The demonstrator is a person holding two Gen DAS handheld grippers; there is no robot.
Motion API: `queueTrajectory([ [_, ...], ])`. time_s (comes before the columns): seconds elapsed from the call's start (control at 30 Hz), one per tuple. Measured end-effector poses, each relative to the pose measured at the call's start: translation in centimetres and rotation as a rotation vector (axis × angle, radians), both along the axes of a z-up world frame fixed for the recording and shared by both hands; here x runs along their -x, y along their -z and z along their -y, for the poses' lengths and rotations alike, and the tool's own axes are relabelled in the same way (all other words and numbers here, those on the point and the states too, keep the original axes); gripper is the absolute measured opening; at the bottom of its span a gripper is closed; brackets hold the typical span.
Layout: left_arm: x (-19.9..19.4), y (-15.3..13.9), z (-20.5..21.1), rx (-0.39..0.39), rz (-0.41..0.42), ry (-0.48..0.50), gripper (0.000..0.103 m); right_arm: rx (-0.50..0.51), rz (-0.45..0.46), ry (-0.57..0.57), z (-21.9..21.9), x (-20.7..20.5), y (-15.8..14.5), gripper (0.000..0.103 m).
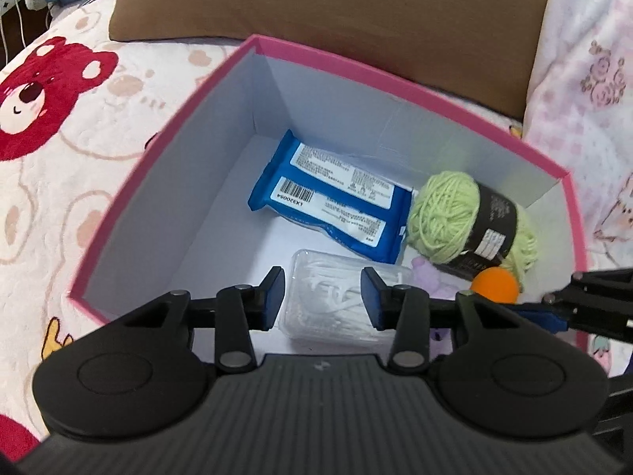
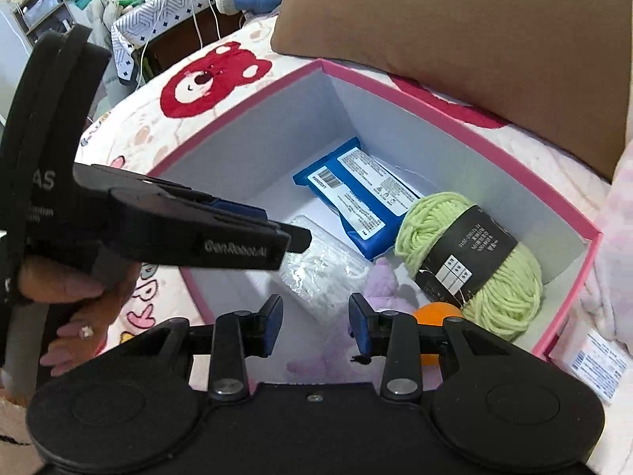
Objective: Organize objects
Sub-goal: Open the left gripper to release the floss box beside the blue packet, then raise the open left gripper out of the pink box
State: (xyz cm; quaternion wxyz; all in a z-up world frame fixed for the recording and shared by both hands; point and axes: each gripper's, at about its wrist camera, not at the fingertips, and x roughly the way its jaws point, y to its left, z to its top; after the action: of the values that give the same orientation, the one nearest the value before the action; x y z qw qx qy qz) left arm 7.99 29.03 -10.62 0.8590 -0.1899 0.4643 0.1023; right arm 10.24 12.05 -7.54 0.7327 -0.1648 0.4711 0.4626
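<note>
Your pink-rimmed cardboard box with the pale grey inside (image 1: 261,45) sits open on the bed, near the brown pillow (image 1: 356,12) at the bed's head end, and most of the sorting looks done. Inside it lie a blue plastic packet with white printed labels (image 1: 332,202) toward the box's far corner, a ball of light green yarn with a black paper band (image 1: 447,213) against the right wall, a clear plastic case of white picks (image 1: 328,297) near the near wall, a small orange ball (image 1: 494,283) beside the yarn, and a soft lilac plush piece (image 2: 381,281) between the case and the yarn.

Your left tool (image 1: 323,293) hovers over the clear case with its jaws parted and nothing between them. Your right tool (image 2: 315,322) hangs over the lilac plush, likewise released and empty.

What may be left for you: a white printed packet (image 2: 593,364) lies on the bed outside the box's right wall. I judge that it could go in next. No lid is visible.
</note>
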Motion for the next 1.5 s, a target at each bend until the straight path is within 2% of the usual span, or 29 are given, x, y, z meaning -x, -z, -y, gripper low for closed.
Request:
queueTrajectory([
  [0.27,2.6,-1.8,0.8,0.026,0.016,-0.023,0.047,-0.039,0.034,0.005,2.1,1.2,-2.6,0.043],
  [0.37,3.3,-2.7,1.8,-0.013,0.009,-0.033,0.047,-0.047,0.047,0.005,3.1,1.9,-3.5,0.043],
  [0.63,5.5,-7.4,4.0,-0.073,0.077,-0.009,0.052,-0.06,0.103,-0.007,5.4,4.3,-6.1,0.045],
  [0.83,6.9,-9.6,6.8,-0.073,0.065,0.033,0.055,-0.05,0.165,-0.013,8.5,6.3,-8.5,0.049],
  [1.0,8.8,-11.1,8.2,-0.06,0.045,0.063,0.056,-0.084,0.206,-0.04,10.9,8.1,-10.7,0.057],
  [1.2,11.4,-14.0,10.3,-0.089,0.074,0.111,0.058,-0.094,0.214,-0.076,13.2,10.4,-12.5,0.061],
  [1.4,13.6,-16.3,13.3,-0.099,0.106,0.177,0.063,-0.099,0.236,-0.041,16.0,11.8,-13.4,0.073],
  [1.5,14.5,-16.7,14.9,-0.107,0.108,0.22,0.065,-0.088,0.223,-0.016,17.5,12.2,-13.3,0.075],
])
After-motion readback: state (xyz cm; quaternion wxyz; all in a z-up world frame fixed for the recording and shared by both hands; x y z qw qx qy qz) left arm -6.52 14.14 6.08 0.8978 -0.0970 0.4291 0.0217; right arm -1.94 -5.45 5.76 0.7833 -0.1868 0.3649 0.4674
